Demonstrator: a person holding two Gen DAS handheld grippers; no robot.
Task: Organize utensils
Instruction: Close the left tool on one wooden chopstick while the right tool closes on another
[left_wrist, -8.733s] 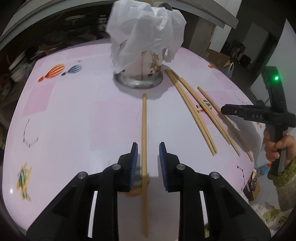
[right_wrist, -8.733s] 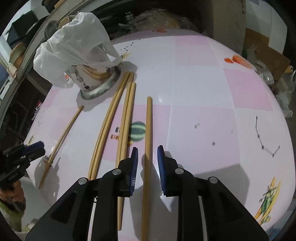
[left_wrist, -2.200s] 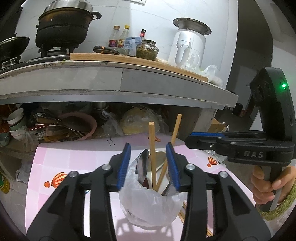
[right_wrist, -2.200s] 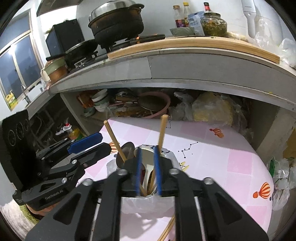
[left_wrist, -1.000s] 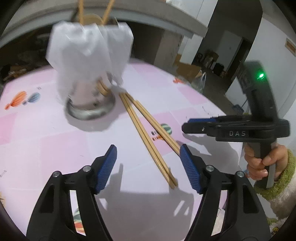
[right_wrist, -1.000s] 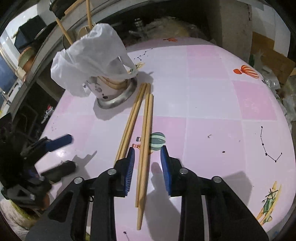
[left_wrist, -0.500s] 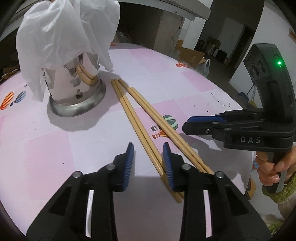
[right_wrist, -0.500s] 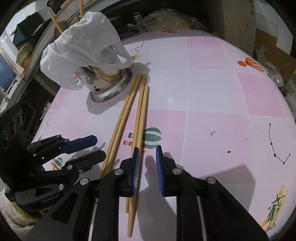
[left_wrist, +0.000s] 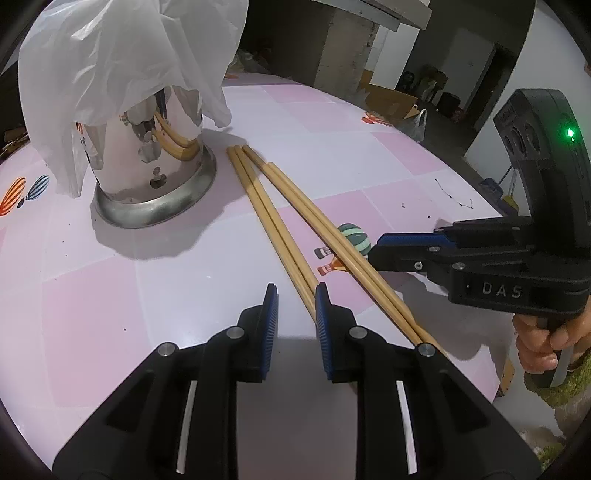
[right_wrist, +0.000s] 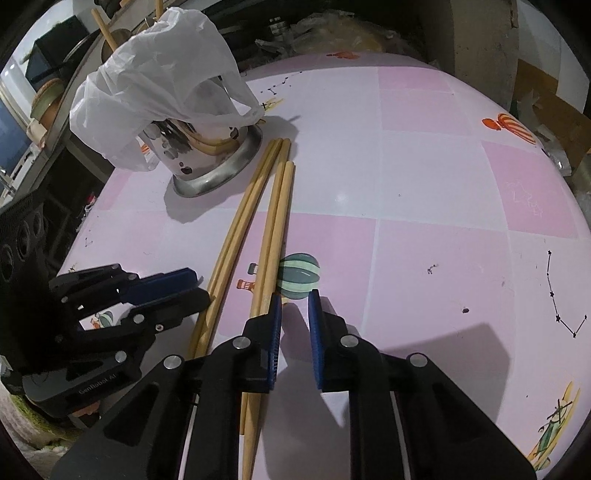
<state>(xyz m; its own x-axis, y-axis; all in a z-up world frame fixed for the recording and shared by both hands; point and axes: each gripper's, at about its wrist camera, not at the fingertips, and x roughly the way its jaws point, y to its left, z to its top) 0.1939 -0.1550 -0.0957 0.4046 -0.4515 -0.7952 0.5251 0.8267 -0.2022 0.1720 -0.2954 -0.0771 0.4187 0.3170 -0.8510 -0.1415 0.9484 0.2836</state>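
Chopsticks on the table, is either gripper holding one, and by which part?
Nothing is held. The left gripper and right gripper have just been closing, but each gap is empty; the chopsticks pass beneath one finger, not between.

The plastic bag drapes right over the mouth of the steel utensil holder, so its contents are mostly out of sight, and the bag's top runs off the frame in the left wrist view. The near ends of the left pair of chopsticks vanish behind the left gripper's right finger. In the right wrist view, the right pair of chopsticks slips under the right gripper's left finger. Whether either gripper's pads touch a stick cannot be told. The hand holding the right gripper is only partly in frame.
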